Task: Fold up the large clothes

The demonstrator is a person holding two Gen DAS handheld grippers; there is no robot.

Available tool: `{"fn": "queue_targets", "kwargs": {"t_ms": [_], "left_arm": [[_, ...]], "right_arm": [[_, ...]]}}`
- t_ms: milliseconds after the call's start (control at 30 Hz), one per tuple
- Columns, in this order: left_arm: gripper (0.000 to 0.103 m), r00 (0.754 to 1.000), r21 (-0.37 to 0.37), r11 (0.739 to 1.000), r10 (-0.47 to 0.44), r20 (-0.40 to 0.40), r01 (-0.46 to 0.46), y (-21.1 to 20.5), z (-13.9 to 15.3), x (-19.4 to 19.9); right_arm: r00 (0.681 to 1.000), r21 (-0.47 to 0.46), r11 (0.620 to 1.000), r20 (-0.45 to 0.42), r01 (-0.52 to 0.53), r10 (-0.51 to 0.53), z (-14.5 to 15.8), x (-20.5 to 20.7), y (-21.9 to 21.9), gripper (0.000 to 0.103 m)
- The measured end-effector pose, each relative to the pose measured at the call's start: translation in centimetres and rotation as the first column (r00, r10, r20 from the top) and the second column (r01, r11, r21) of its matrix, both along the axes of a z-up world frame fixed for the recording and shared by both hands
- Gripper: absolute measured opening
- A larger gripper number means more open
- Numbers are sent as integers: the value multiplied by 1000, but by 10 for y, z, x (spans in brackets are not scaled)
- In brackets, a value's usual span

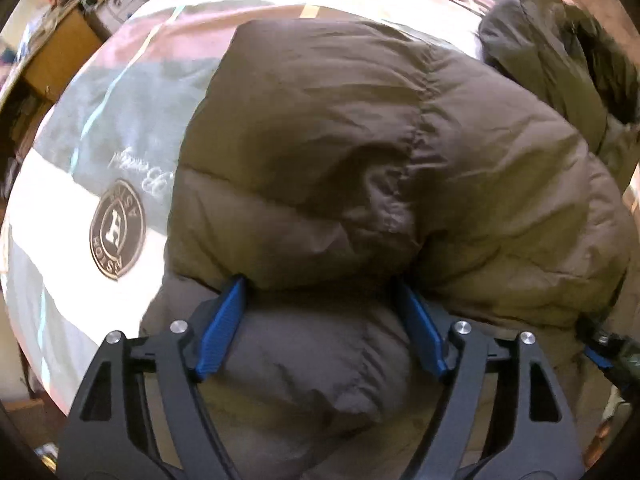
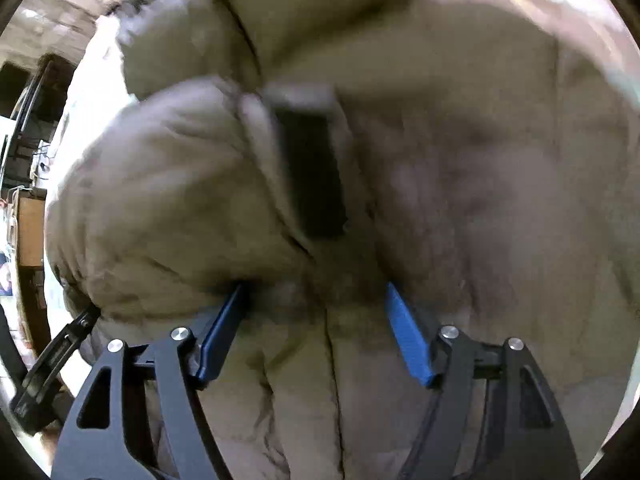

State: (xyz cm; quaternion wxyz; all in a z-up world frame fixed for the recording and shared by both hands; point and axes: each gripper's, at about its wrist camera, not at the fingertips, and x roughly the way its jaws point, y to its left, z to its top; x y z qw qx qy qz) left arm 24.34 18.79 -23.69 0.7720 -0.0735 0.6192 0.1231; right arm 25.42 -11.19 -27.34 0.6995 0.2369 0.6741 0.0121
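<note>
Olive puffy jacket (image 1: 360,160) lies spread on the bed cover (image 1: 80,240), directly under both claws. Your left claw (image 1: 320,292) and right claw (image 2: 314,296) each stand released, jaws wide, straddling padding without pinching it. The jacket bulk runs toward the frames' upper right; neither hand's nearer.

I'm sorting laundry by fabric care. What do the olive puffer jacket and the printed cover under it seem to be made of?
Olive puffer jacket: likely thin synthetic shell, nylon or polyester, with a slight sheen; stitched quilted sections bulge, which suggests soft filling. Printed cover: looks like smooth woven textile, matte, with a round printed logo; fibre type cannot be told.
</note>
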Motion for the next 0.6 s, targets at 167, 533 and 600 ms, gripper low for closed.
{"fn": "queue_targets", "kwargs": {"t_ms": [167, 533, 600], "left_arm": [[80, 998, -12, 999, 50, 36, -50, 0, 18, 2], [85, 998, -216, 976, 1, 57, 11, -44, 63, -20], [87, 998, -244, 969, -26, 63, 41, -59, 75, -28]], "right_arm": [[987, 141, 977, 15, 158, -161, 32, -8, -73, 73], [581, 143, 577, 20, 804, -814, 37, -163, -376, 99], [503, 157, 496, -10, 854, -864, 21, -191, -414, 99]]}}
